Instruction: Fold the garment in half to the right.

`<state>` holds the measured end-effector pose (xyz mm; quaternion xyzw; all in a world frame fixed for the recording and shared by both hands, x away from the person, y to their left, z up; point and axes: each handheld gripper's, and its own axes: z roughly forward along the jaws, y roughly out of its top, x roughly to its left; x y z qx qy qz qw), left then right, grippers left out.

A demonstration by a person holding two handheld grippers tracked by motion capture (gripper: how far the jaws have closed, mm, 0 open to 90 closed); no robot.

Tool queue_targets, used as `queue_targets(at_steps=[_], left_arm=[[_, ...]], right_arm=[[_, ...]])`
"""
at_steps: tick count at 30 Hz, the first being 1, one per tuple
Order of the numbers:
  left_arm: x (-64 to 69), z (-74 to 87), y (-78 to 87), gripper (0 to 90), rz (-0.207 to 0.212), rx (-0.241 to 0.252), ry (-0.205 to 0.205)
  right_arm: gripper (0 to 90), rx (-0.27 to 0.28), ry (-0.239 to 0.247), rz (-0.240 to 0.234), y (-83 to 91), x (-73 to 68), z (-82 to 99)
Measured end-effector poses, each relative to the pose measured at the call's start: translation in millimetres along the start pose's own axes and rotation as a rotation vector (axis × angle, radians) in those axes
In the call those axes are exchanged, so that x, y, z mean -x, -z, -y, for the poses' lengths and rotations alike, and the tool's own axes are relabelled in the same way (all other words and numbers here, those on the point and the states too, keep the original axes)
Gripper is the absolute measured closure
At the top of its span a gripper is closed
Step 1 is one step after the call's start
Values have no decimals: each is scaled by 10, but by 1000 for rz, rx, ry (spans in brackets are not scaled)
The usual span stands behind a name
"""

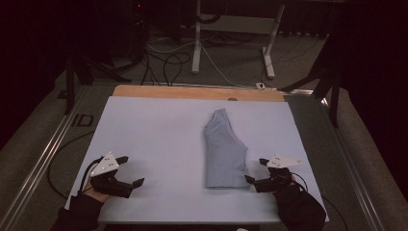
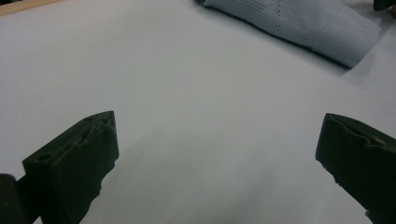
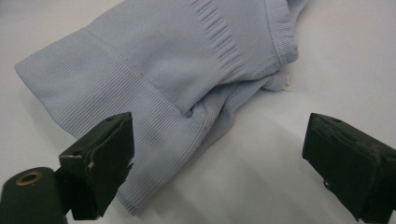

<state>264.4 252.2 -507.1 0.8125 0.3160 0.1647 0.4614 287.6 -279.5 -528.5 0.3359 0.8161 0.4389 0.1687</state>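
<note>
A folded light-blue knit garment (image 1: pixel 223 151) lies on the white table sheet (image 1: pixel 154 130), right of centre, with its ribbed hem toward the near edge. My right gripper (image 1: pixel 254 170) rests open just right of that hem. In the right gripper view the ribbed cloth (image 3: pixel 177 60) lies under and beyond the left jaw, and nothing is between the jaws of the right gripper (image 3: pixel 219 128). My left gripper (image 1: pixel 133 170) stands open on bare sheet at the near left, well apart from the garment. Its own view has the garment (image 2: pixel 303 23) at the top right, beyond the left gripper (image 2: pixel 217 135).
A wooden strip (image 1: pixel 192 92) runs along the table's far edge. Beyond it are white desk legs (image 1: pixel 196 43) and cables on the floor. A metal rail (image 1: pixel 43 154) lines the left side. A small white label (image 3: pixel 287 82) sticks out of the garment.
</note>
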Motion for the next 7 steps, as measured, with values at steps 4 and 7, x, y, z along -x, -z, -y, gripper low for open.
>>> queue_targets(at_steps=[4,7], left_arm=[[8,-7,7,3,-1,2,-3],[1,-9,12,3,-2,6,2]], right_arm=[[94,3,-7,2,2,11,2],[93,-1,-20,6,0,19,3]])
